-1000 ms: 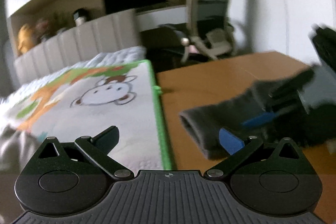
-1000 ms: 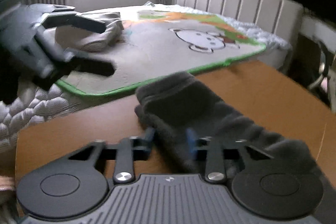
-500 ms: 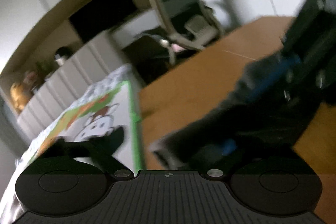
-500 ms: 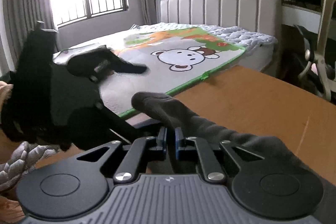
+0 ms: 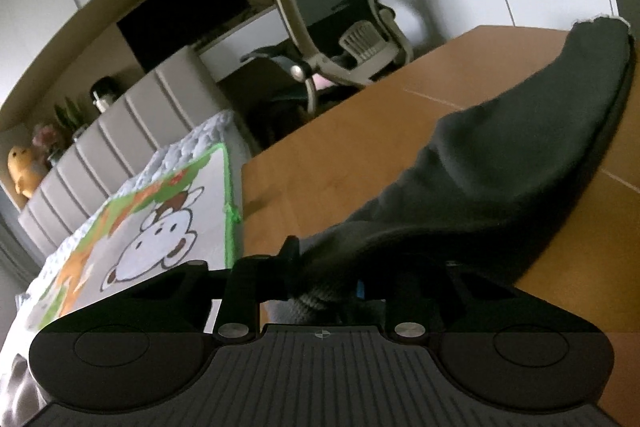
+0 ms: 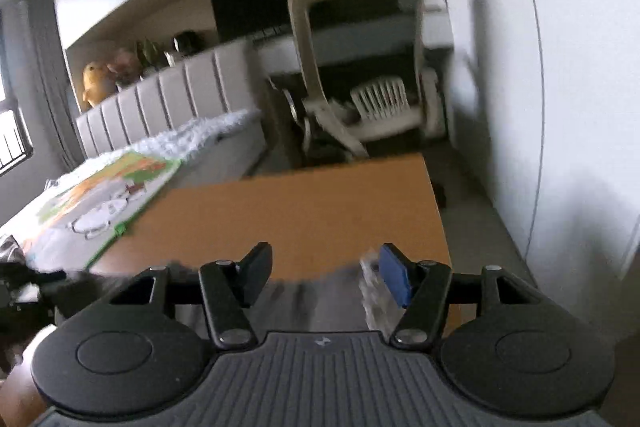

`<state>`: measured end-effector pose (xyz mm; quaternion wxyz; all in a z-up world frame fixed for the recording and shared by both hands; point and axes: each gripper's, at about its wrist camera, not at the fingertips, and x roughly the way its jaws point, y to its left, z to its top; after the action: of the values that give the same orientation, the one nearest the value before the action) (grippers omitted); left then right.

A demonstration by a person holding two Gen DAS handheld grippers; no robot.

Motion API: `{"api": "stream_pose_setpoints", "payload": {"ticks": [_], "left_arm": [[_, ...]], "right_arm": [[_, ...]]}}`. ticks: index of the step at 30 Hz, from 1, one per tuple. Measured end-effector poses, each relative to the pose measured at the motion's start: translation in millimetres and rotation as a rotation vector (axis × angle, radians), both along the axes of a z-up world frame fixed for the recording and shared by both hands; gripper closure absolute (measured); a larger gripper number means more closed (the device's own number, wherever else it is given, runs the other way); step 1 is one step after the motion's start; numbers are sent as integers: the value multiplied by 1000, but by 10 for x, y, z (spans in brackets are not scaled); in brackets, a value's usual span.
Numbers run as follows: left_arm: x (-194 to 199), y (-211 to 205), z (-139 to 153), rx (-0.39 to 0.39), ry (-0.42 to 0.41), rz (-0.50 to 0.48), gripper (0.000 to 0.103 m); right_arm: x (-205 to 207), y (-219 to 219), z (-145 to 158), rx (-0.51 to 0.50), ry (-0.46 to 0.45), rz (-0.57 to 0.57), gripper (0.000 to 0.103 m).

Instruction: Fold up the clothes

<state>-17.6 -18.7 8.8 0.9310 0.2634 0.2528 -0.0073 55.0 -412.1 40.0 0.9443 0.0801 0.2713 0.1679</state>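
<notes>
A dark grey garment (image 5: 500, 163) lies stretched across the wooden table (image 5: 328, 155), running from my left gripper up to the right. My left gripper (image 5: 324, 275) is shut on its near end, the cloth bunched between the fingers. In the right wrist view my right gripper (image 6: 324, 277) is open and empty above the table (image 6: 300, 211). A blurred grey strip of the garment (image 6: 304, 295) shows just below its fingers.
A bed with a cartoon blanket (image 5: 160, 227) stands along the table's left side. An office chair (image 5: 336, 15) stands behind the table's far edge. A white wall (image 6: 520, 87) runs along the table's right side.
My left gripper has closed on the garment's end. My right gripper has let go of the garment, opened, and swung to face the far end of the table.
</notes>
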Motion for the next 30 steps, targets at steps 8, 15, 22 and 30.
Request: {"api": "stream_pose_setpoints", "payload": {"ticks": [8, 15, 22, 30], "left_arm": [[27, 86, 77, -64, 35, -5, 78], [581, 605, 501, -365, -58, 94, 56], [1077, 1285, 496, -621, -63, 430, 23], [674, 732, 212, -687, 181, 155, 9]], "right_arm": [[98, 166, -273, -1, 128, 35, 90], [785, 401, 376, -66, -50, 71, 91], [1392, 623, 522, -54, -107, -46, 41], [673, 802, -51, -101, 71, 197, 31]]}}
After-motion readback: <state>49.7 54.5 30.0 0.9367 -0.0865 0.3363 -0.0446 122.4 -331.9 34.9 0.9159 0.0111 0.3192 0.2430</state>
